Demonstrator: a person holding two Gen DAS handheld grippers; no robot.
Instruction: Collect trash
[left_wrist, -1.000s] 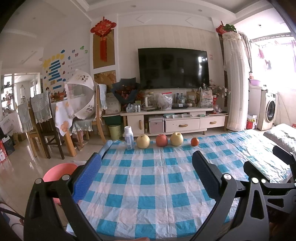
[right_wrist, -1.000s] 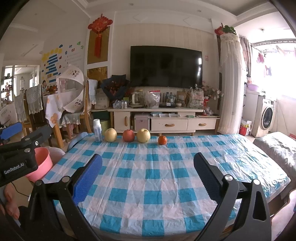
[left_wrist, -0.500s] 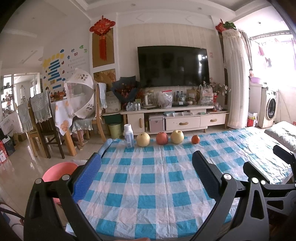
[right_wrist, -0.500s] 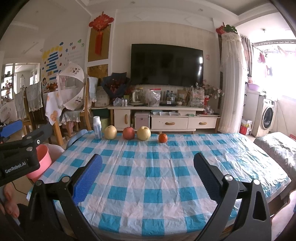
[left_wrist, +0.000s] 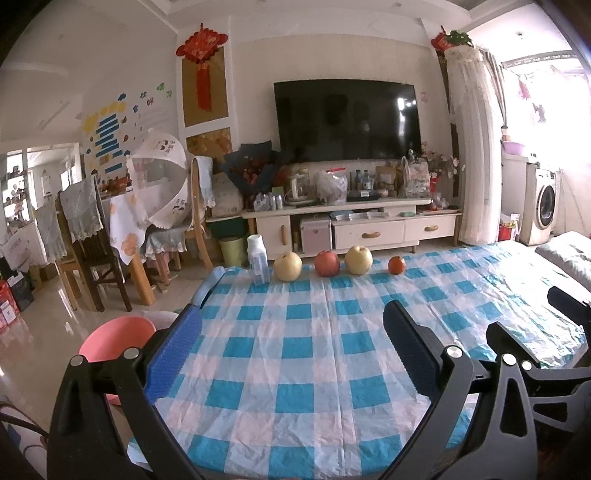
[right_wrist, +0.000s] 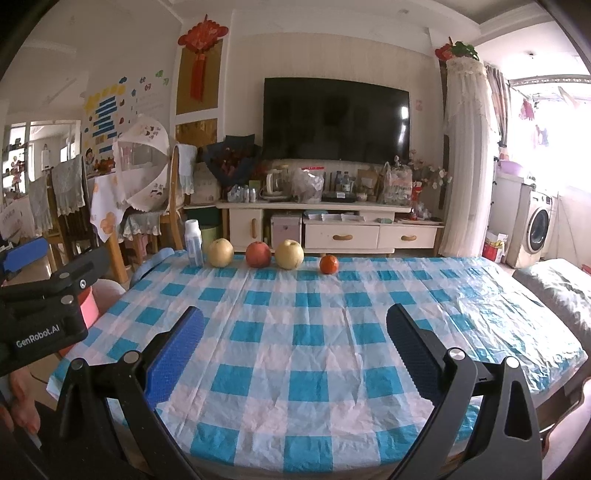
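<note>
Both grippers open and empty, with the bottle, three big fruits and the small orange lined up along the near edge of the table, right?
Not quite: the bottle and fruit row sit along the table's far edge, as the right wrist view shows. The rest holds.

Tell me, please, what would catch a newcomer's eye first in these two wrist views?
Probably the blue-and-white checked tablecloth filling the foreground, with a neat row along its far edge: a white bottle, a yellow pear, a red apple, a second pear and a small orange. Behind them, a large dark television dominates the wall. Both the left gripper and right gripper hang open and empty.
</note>
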